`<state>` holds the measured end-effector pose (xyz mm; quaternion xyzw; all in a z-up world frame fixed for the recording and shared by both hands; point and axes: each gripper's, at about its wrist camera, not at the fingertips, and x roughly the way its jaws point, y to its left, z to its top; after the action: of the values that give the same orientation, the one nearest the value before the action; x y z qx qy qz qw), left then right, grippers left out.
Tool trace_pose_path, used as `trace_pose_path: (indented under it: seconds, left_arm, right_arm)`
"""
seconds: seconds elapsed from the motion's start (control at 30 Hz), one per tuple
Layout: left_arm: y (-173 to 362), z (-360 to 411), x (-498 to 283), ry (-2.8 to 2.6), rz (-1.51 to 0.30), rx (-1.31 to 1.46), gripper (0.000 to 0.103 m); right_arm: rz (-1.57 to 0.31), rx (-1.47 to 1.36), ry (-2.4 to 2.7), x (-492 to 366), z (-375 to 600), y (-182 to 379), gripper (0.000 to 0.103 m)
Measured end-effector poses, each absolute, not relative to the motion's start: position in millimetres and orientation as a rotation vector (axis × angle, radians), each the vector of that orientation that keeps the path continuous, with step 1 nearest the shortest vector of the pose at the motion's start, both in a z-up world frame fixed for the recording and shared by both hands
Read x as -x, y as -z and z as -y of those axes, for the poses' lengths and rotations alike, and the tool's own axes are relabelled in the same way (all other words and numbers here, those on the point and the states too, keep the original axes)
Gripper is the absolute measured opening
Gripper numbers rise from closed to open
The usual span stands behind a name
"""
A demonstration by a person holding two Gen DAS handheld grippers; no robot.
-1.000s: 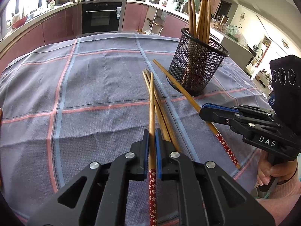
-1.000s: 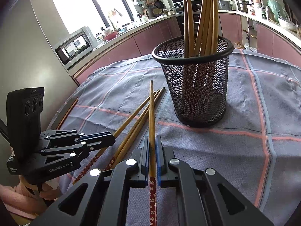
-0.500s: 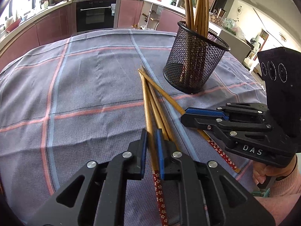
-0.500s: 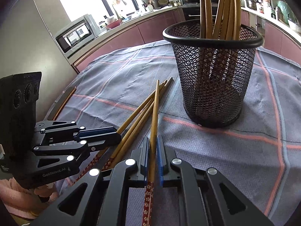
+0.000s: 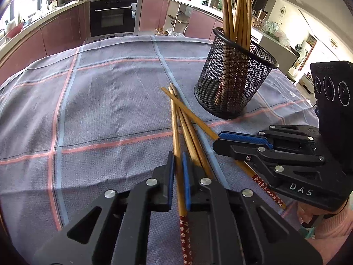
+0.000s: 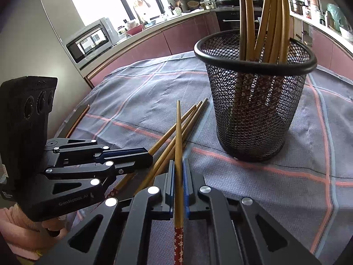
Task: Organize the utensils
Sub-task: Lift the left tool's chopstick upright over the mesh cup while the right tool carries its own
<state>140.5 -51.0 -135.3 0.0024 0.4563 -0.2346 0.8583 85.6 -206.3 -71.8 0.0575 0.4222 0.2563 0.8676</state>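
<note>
On the left cam, my left gripper (image 5: 178,177) pinches a chopstick (image 5: 176,132) from the pile on the cloth (image 5: 88,110), angled down. Right cam: right gripper (image 6: 178,182) clamps another chopstick (image 6: 179,137), tilted down too. Next I'd guess lift both into the cup (image 6: 253,119).

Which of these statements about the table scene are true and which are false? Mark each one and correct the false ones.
1. Each gripper is shut on a chopstick. True: the left gripper and the right gripper each clamp one.
2. The mesh cup is empty. False: several chopsticks stand in it.
3. The mesh cup lies on its side. False: it stands upright on the tablecloth.
4. Loose chopsticks lie on the tablecloth beside the cup. True.
</note>
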Motion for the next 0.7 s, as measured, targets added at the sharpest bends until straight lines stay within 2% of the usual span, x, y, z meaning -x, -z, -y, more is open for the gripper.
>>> trace_pose_path:
  seconds: [0.7]
  left_arm:
    - [40.0,29.1,-110.1,0.674,-0.773,0.127,0.008]
  right_arm:
    - [-0.647,-0.177,-0.542,-56.2,249.8,-5.9,0.006]
